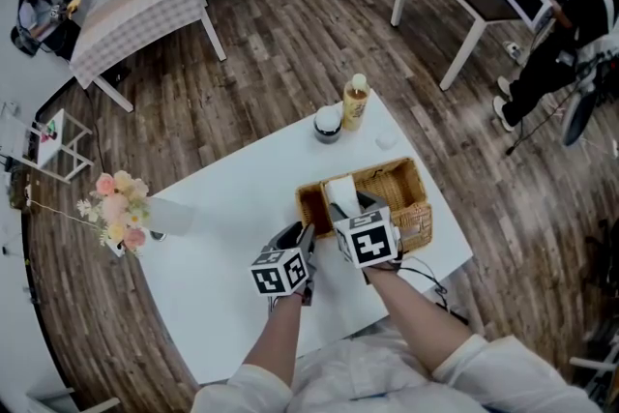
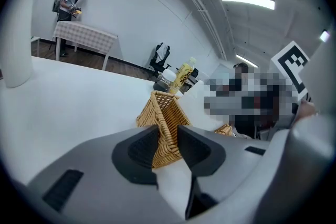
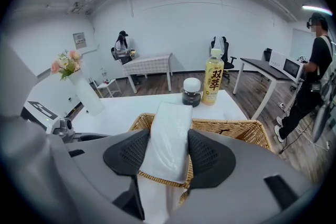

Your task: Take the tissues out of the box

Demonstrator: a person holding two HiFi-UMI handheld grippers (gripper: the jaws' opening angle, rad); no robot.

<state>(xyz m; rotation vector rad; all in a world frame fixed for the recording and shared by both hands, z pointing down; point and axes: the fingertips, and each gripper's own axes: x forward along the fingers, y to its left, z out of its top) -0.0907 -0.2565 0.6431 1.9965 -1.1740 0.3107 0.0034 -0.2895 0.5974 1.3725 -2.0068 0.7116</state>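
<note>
Gripping the tissue pack [image 3: 168, 136] w/ the R gripper [image 3: 168, 153]: jaws are clamped on the pack's two long sides. The pack stands tilted up at the near-left end of the wicker basket [image 3: 237, 126] (the task's "box"), lower end at the rim; can't tell if it's clear of it. L gripper [image 2: 168, 145] is closed on the basket's near corner wall, weave pinched btw the pads, prob. bracing it on the white table [image 1: 232, 208]. Pack looks like a soft film-wrapped tissue brick: light, squashy, wrap a bit slick. It'll likely dent under squeeze and could slip in a loose grip, but it's not fragile. Best hold IMO is mid-length across the narrow width, approx where the jaws sit now; a hold at one tip would let it flop. Basket looks stiff but light and may lift or skid if the pack snags on the rim, so the L-side hold makes sense. My read: lift-out step, pack not yet fully out. Bottle [image 3: 212, 83] and jar [image 3: 191, 91] stand side by side beyond the basket, not touching it.
</note>
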